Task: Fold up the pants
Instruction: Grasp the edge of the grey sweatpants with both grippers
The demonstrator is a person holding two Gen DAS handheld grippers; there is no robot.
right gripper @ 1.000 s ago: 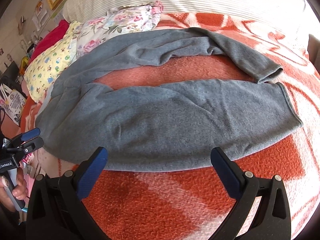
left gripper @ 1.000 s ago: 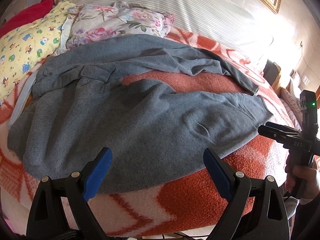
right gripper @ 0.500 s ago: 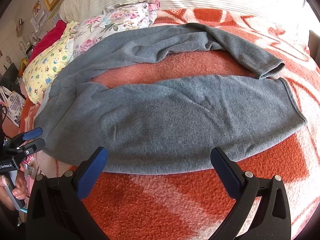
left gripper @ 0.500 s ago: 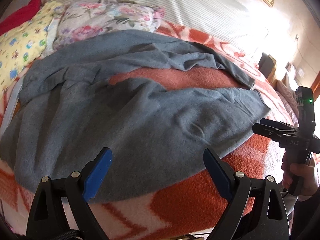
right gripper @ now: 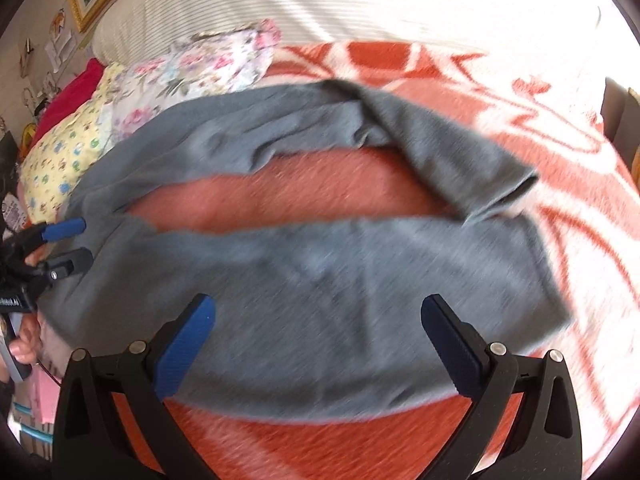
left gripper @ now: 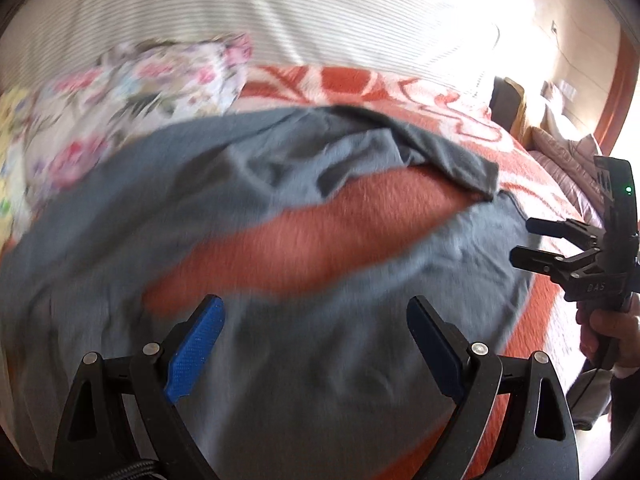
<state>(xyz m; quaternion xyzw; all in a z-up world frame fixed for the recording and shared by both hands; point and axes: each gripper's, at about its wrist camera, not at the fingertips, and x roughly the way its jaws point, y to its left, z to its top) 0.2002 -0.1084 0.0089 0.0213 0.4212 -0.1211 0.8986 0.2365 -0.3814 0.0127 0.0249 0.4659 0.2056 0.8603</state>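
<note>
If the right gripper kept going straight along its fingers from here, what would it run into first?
Most likely the near leg of the grey pants, which fills the gap between the open right gripper fingers. Nothing shows in between, though blur leaves the depth uncertain.

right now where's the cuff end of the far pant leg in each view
Left wrist view: the far leg's cuff sits right of centre in the upper half, on the orange blanket.
Right wrist view: the same cuff lies right of centre, a little above mid-height.
Shared landmark: the floral pillow, upper left behind the pants in both views.
</note>
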